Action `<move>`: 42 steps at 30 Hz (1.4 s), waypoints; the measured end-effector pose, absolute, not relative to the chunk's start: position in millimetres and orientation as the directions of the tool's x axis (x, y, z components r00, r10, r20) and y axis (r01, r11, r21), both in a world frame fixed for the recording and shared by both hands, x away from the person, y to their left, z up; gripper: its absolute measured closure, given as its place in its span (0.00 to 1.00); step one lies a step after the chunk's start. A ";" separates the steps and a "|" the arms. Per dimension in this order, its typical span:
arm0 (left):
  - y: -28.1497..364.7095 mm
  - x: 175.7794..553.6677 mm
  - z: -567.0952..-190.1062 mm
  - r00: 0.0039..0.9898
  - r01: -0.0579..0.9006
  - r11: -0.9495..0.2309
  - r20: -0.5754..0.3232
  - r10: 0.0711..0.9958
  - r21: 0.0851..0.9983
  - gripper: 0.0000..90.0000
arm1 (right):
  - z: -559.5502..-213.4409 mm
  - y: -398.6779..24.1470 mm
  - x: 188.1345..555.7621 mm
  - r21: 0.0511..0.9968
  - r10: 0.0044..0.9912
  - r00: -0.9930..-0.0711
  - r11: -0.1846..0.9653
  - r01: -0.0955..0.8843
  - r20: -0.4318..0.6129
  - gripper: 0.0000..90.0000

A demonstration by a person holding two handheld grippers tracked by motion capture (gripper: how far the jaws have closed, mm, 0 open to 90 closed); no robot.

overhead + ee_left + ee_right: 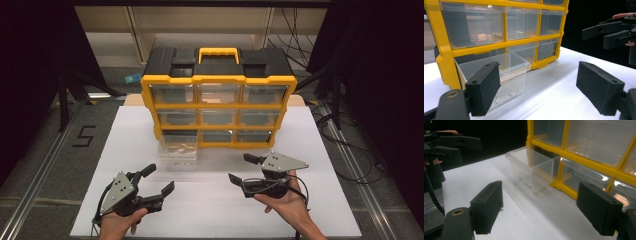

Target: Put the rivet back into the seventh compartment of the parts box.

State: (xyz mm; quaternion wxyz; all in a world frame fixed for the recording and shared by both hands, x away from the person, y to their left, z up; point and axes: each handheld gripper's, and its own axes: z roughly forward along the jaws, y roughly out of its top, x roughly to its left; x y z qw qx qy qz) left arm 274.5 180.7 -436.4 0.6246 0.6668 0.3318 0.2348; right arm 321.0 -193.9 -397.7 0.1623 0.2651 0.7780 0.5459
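Observation:
A yellow and black organizer (218,80) with clear drawers stands at the back of the white table (125,200). Its bottom-left drawer (177,152) is pulled out toward me, and small metal screws (510,95) lie in it. My left gripper (160,178) is open near the front left, empty and aimed at that drawer (506,72). My right gripper (240,168) is open at the front right, empty, pointing left toward the drawer (534,167). Each gripper view shows the other gripper off to the side: the right gripper (595,37) and the left gripper (470,150).
The other drawers of the organizer (524,22) sit pushed in. Bare white table lies between the two grippers. A "5" mark (84,136) is on the floor at left, beside a metal rail (45,165). Cables (350,150) trail on the floor at right.

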 end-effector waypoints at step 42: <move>179.8 273.9 -436.7 0.673 0.157 0.001 -0.108 0.732 0.988 0.21 | -421.5 -226.2 294.2 0.946 0.635 -0.771 0.217 0.241 0.051 0.23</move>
